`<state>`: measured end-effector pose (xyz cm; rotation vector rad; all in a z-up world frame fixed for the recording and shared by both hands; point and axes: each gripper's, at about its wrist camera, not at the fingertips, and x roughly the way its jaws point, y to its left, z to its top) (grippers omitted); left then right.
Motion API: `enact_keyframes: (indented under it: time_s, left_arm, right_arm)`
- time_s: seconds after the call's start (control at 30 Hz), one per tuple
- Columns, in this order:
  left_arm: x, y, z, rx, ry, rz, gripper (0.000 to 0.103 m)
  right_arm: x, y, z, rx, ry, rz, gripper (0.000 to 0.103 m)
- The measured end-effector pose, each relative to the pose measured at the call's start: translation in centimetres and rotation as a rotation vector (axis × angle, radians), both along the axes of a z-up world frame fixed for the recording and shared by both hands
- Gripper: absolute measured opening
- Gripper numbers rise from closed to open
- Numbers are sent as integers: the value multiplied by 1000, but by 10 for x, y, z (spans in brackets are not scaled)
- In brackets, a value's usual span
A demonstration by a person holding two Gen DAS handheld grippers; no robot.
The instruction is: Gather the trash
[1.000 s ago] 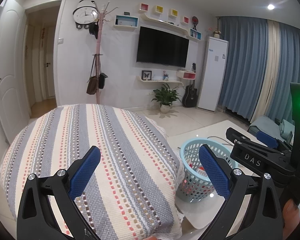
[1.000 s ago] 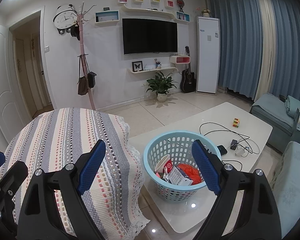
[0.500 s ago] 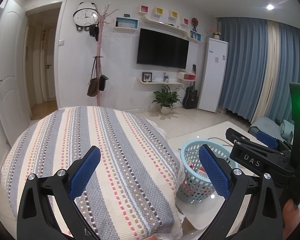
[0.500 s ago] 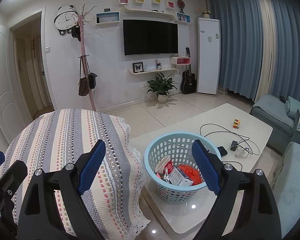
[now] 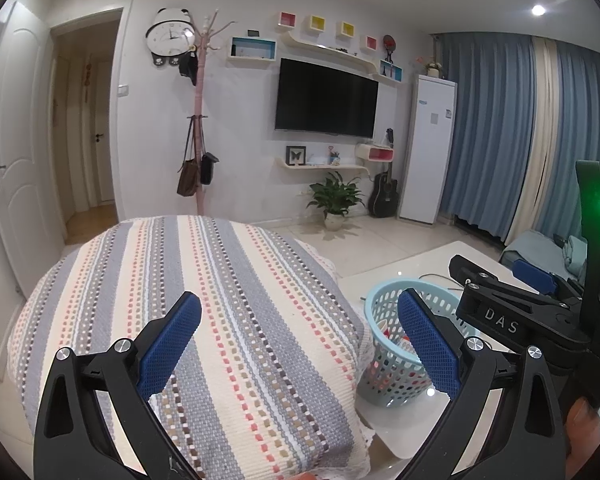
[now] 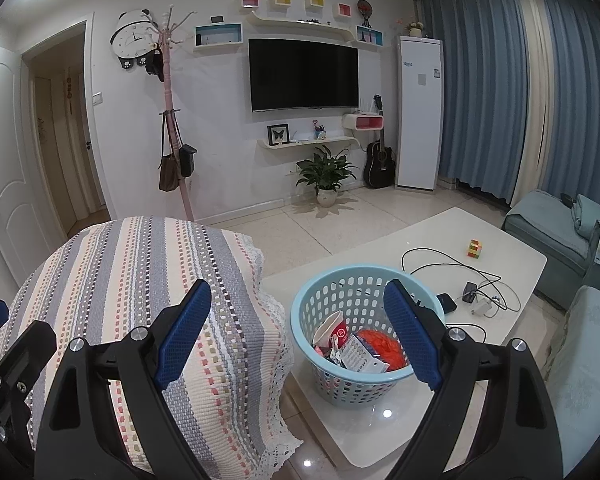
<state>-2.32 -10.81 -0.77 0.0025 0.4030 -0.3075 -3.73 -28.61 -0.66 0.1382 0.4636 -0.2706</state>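
Note:
A light blue perforated basket [image 6: 352,288] stands on the near end of a white coffee table [image 6: 440,236]. It holds trash: a red-and-white paper cup [image 6: 332,330], a printed wrapper [image 6: 360,358] and something orange [image 6: 382,346]. The basket also shows in the left wrist view [image 5: 384,364]. My right gripper [image 6: 298,334] is open and empty, raised above the basket's left side. My left gripper [image 5: 298,344] is open and empty above a striped cloth cover [image 5: 204,320]. The right gripper's body [image 5: 512,312] shows at the right of the left wrist view.
The striped cover [image 6: 140,300] drapes a rounded seat left of the table. On the table lie cables [image 6: 452,268], a charger [image 6: 470,292], a dark phone [image 6: 446,302] and a small coloured cube [image 6: 475,248]. A teal sofa [image 6: 560,240] is at the right. Tiled floor [image 6: 320,232] stretches toward the TV wall.
Both views have shifted slightly, so the basket sits a little lower and farther right in frame. Both grippers stay open and empty.

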Motion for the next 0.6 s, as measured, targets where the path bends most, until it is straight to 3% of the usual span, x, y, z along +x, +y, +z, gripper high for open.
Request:
enact_keyframes:
  time_s: [0.27, 0.6]
  left_arm:
    - [2, 1, -1, 39, -28, 63, 95]
    - [15, 7, -8, 22, 3, 41, 95]
  right_arm:
    - [7, 3, -1, -6, 9, 11, 84]
    - [18, 7, -7, -13, 23, 10, 84]
